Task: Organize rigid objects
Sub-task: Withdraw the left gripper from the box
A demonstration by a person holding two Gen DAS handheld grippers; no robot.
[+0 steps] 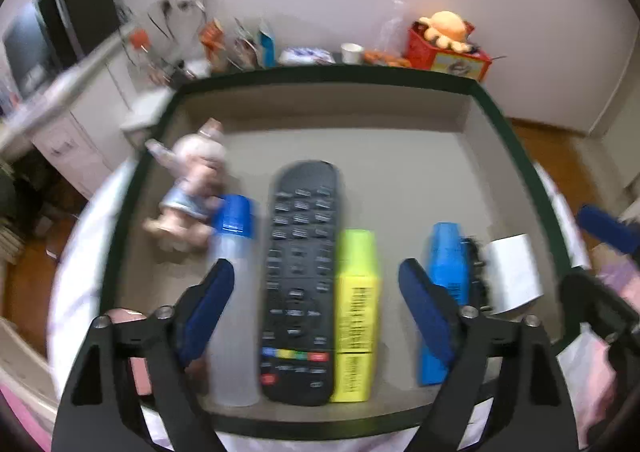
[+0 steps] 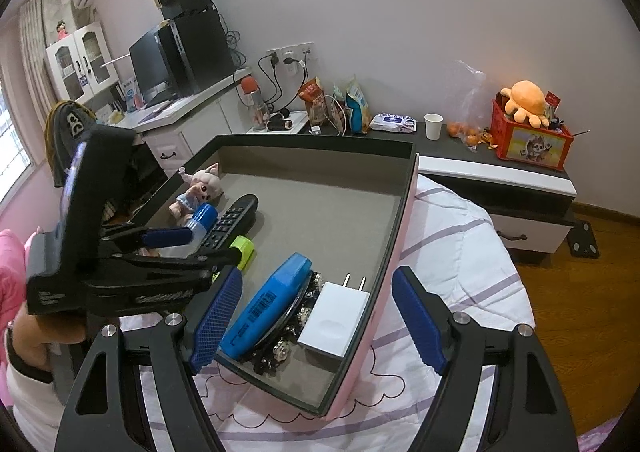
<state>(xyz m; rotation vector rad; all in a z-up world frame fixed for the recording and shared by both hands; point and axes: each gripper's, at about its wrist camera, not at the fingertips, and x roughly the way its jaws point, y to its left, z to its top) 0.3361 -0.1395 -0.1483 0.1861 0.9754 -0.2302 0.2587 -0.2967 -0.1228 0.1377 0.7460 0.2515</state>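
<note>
A black-rimmed tray (image 1: 320, 74) (image 2: 316, 140) with a pink outer wall rests on a bed. On its grey floor lie a doll (image 1: 196, 180), a clear bottle with a blue cap (image 1: 234, 292), a black remote (image 1: 300, 272), a yellow highlighter (image 1: 356, 312), a blue box (image 1: 448, 264), a black beaded piece (image 1: 478, 264) and a white charger (image 1: 514, 272). My left gripper (image 1: 316, 272) hangs open over the bottle, remote and highlighter, pressing on none. My right gripper (image 2: 318, 276) is open, straddling the tray's near right wall above the charger (image 2: 334, 320).
The striped white quilt (image 2: 460, 252) surrounds the tray. Behind it a low cabinet holds a paper cup (image 2: 433, 126), snack bags and a red box with an orange plush (image 2: 528, 140). A desk with a monitor (image 2: 160, 60) stands at the left. A pink sleeve (image 2: 8, 272) shows at the left edge.
</note>
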